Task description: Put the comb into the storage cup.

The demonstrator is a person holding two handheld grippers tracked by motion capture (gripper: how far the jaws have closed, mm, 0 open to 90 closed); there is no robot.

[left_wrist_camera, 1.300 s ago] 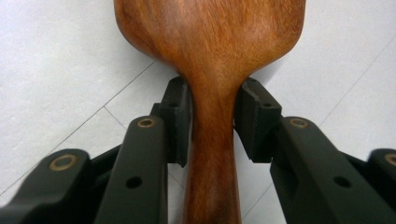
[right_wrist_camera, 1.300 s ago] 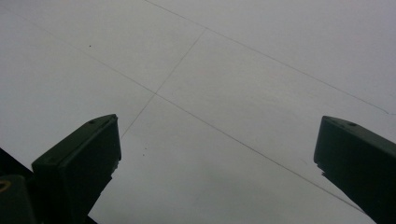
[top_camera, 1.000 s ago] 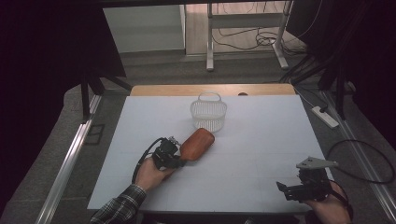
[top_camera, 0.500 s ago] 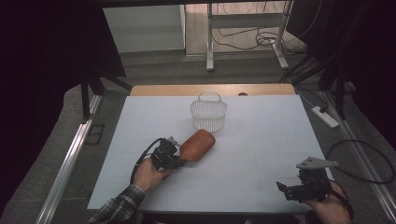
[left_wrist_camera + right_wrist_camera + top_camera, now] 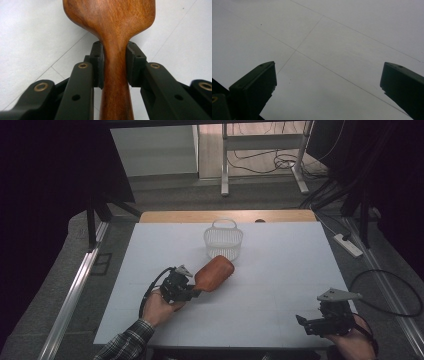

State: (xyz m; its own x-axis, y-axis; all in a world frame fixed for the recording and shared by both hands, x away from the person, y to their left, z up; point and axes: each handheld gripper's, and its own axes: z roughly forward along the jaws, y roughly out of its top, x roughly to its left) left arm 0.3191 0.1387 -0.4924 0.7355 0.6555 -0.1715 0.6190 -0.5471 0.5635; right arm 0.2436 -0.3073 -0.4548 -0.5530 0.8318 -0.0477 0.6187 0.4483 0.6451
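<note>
I am holding a wooden paddle (image 5: 215,272) by its narrow neck, its broad blade angling up and away from me toward the white wire basket (image 5: 223,239), which is standing just beyond it near the far side of the table (image 5: 280,270). The fingers (image 5: 97,62) of my left gripper (image 5: 192,291) are pressing on the neck from both sides, right where it is widening into the blade.

That is where I am seeing the risk. Most of the wood is hanging out past the grip, so the blade may be levering down and twisting between the pads if I swing it quickly. The neck is smooth and tapering toward me, so a slack hold could be letting it slide forward out of my fingers.

The basket looks light; if I am bringing the blade in low, I am likely nudging it back or tipping it instead of clearing its rim.

My right gripper (image 5: 312,323) is resting near the table's near right corner, its fingers (image 5: 254,87) spread wide over bare table, well apart from the paddle and too far off to steady anything.
</note>
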